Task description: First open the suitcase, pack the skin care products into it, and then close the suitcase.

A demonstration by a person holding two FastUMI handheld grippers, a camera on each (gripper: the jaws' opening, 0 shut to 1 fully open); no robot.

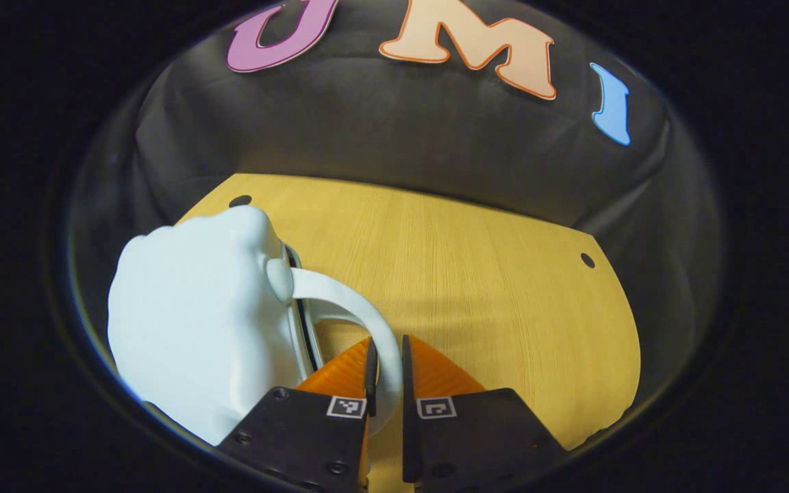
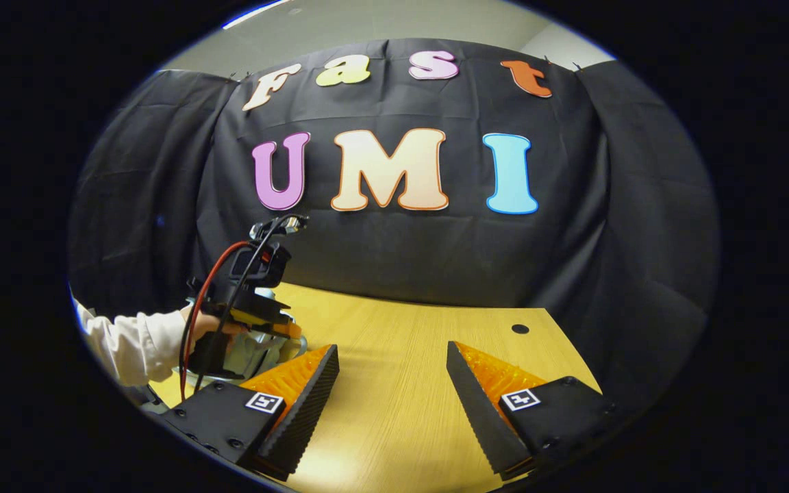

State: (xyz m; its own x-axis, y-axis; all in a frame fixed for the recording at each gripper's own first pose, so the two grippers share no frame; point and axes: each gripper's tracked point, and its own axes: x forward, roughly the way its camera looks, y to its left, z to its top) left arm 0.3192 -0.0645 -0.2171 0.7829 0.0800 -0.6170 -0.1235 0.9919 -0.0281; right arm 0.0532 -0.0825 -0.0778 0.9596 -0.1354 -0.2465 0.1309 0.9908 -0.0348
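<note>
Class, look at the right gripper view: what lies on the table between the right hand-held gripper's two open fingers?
Nothing. In the right gripper view, the right hand-held gripper stands open over a bare stretch of wooden table; the pale suitcase sits off beside the left hand-held gripper.

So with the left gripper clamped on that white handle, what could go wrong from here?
1. The left gripper pinches the thin white curved handle of the pale blue moulded suitcase near its fingertips; a pull might let it slip out.
2. The suitcase sits close to the edge of the light wooden table, so tugging could drag or tip it.
3. The right gripper hangs open, away from the case, so nothing steadies it.
</note>
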